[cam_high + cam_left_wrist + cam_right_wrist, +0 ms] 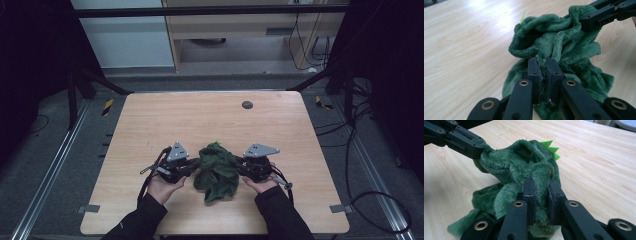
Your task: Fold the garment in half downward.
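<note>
A crumpled green plush cloth (216,172) with light green spikes (550,147) lies at the table's front middle, between my two grippers. My left gripper (197,163) comes in from the left. In the left gripper view its jaws (543,60) stand nearly together, pinching a fold of the cloth (564,42). My right gripper (239,165) comes in from the right. In the right gripper view its jaws (540,182) sit a little wider apart, with a thick fold of the cloth (519,160) packed between the pads. Each gripper view shows the other gripper (584,21) (477,151) biting the far side of the cloth.
The wooden table (150,125) has a small dark round cap (247,104) near its far edge. Bare wood runs all around the cloth. Black frame struts (100,82) stand at the far corners, and cables (360,200) lie on the floor at the right.
</note>
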Action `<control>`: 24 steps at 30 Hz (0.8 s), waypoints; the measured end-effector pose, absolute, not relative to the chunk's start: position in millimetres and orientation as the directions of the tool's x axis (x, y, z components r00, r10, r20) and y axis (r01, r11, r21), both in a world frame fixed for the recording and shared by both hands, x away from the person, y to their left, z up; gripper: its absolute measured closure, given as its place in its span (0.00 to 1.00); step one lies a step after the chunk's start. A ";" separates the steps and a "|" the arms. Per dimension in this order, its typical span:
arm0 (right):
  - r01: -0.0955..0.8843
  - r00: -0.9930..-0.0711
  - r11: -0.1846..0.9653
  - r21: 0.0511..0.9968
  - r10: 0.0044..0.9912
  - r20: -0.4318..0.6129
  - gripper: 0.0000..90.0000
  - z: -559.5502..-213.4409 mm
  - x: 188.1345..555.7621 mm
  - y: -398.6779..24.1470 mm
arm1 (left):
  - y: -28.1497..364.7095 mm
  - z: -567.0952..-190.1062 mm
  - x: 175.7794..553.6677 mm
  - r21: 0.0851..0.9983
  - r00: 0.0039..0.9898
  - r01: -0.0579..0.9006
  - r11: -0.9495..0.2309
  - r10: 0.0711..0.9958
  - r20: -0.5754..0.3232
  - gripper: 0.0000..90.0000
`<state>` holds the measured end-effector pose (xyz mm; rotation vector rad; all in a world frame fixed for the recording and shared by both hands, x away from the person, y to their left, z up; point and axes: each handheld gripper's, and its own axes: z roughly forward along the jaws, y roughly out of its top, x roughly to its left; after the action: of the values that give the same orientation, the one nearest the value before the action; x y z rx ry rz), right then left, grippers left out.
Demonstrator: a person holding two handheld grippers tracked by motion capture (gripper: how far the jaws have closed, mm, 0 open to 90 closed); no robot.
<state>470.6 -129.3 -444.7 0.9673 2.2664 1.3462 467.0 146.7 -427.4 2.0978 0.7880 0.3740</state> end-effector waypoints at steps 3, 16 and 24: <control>0.393 -0.719 0.327 0.860 0.691 0.066 0.88 -448.6 464.4 -130.6 | 147.3 -432.4 462.2 0.790 0.762 0.408 -0.458 0.647 -0.018 0.93; 0.437 -0.735 0.361 0.824 0.672 0.096 0.85 -460.8 447.3 -131.8 | 151.8 -450.1 445.4 0.754 0.779 0.440 -0.488 0.625 -0.050 0.93; 0.478 -0.728 0.382 0.791 0.676 0.114 0.84 -472.0 438.8 -135.8 | 149.2 -456.6 440.3 0.738 0.788 0.449 -0.503 0.612 -0.063 0.93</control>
<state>438.8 -135.8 -472.0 1.0273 2.4130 1.2655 440.3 149.2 -456.6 2.1857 0.7830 0.2637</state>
